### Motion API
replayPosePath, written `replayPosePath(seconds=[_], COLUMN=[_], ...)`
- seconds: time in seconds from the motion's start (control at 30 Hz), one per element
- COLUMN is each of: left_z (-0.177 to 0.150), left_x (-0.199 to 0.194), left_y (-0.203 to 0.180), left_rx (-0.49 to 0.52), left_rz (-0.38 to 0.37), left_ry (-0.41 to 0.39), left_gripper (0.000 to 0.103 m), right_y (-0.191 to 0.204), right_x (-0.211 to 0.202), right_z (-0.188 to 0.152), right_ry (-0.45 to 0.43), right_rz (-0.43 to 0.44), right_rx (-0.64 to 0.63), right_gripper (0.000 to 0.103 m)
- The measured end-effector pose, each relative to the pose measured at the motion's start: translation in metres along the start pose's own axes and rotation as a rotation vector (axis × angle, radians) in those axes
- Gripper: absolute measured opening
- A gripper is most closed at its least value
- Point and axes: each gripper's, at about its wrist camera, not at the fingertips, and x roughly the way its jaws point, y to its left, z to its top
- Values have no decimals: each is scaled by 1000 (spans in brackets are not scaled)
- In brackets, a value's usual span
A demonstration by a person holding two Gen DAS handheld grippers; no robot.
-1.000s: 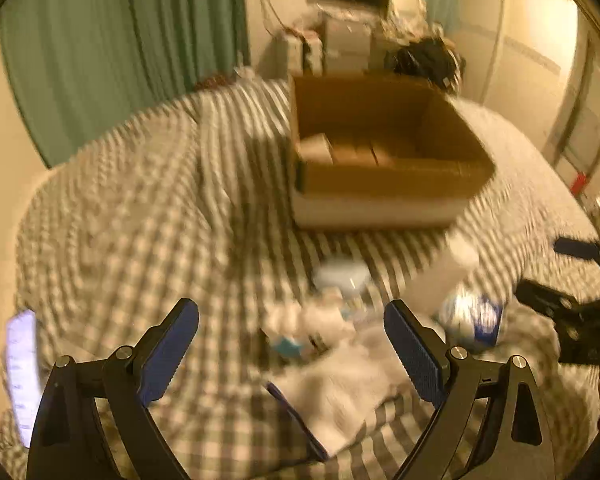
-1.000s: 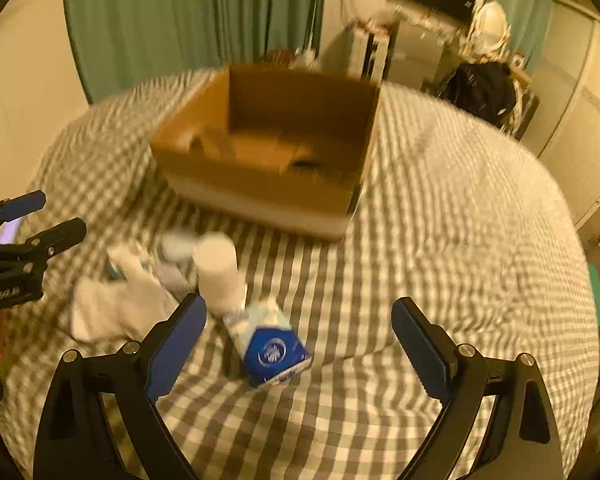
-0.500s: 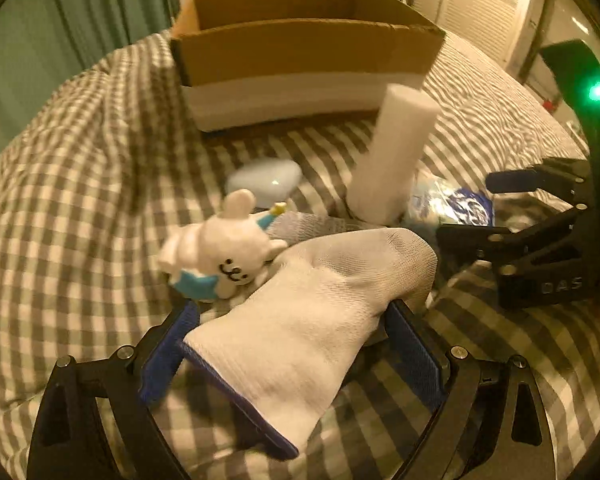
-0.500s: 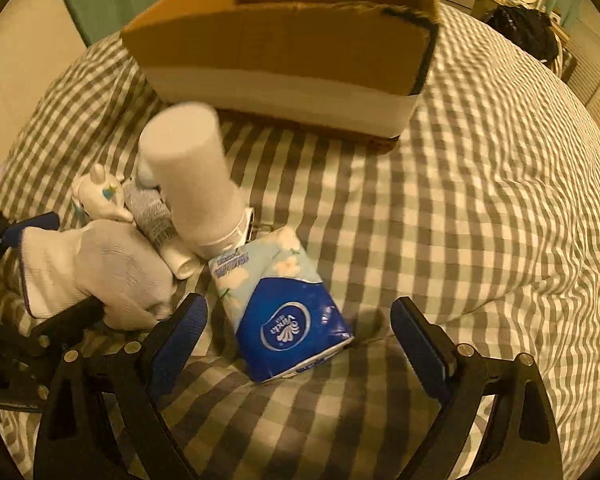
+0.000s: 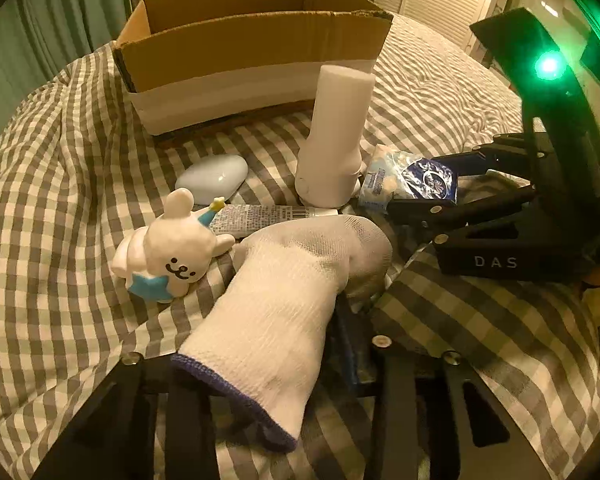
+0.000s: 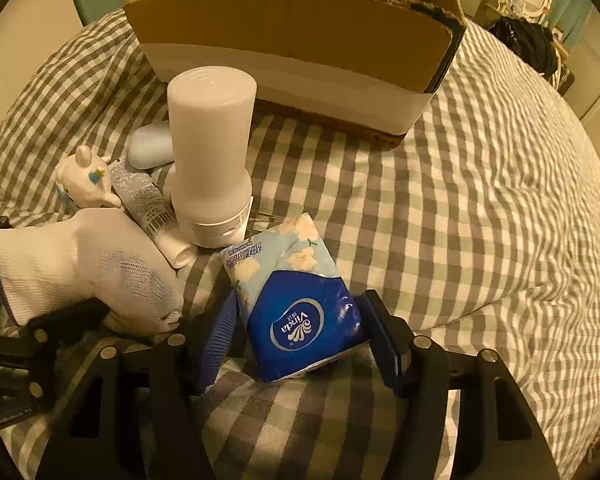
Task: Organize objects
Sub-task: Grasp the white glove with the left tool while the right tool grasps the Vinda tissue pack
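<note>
A white sock (image 5: 272, 320) with a blue cuff lies on the checked bedcover, and my left gripper (image 5: 260, 364) is closed around it; it also shows in the right wrist view (image 6: 88, 268). A blue Vinda tissue pack (image 6: 300, 312) sits between the pads of my right gripper (image 6: 300, 340), which press its sides; it also shows in the left wrist view (image 5: 412, 182). A white bear figure (image 5: 172, 244), a grey tube (image 5: 260, 216), a pale blue case (image 5: 214, 178) and a tall white bottle (image 5: 336, 136) lie in front of the cardboard box (image 5: 256, 48).
The open cardboard box (image 6: 296, 28) stands at the far side of the bed. The checked bedcover (image 6: 480, 200) spreads out to the right. Green curtains (image 5: 52, 32) hang behind on the left. A closet and dark clutter are at the back right.
Both grippers came down and forward to the pile. The left jaws have closed onto the sock and the right jaws have closed in on the tissue pack.
</note>
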Motion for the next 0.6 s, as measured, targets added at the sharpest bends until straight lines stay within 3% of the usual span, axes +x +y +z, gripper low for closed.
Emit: replayPosePath(seconds=[0.23,0.6], left_z=[-3,-4], left_x=[-23,-62], left_y=[-4,2], left_rx=[-9,-41], left_rz=[36,101], left_ry=[-24,-87], left_gripper=[32,32], right_y=[6,19], right_x=[-16,-81], right_z=[-7,-13], right_ry=[-43,-141], right_rz=[-41,-45], right_rx=[-30,-39], right_gripper=[62,62])
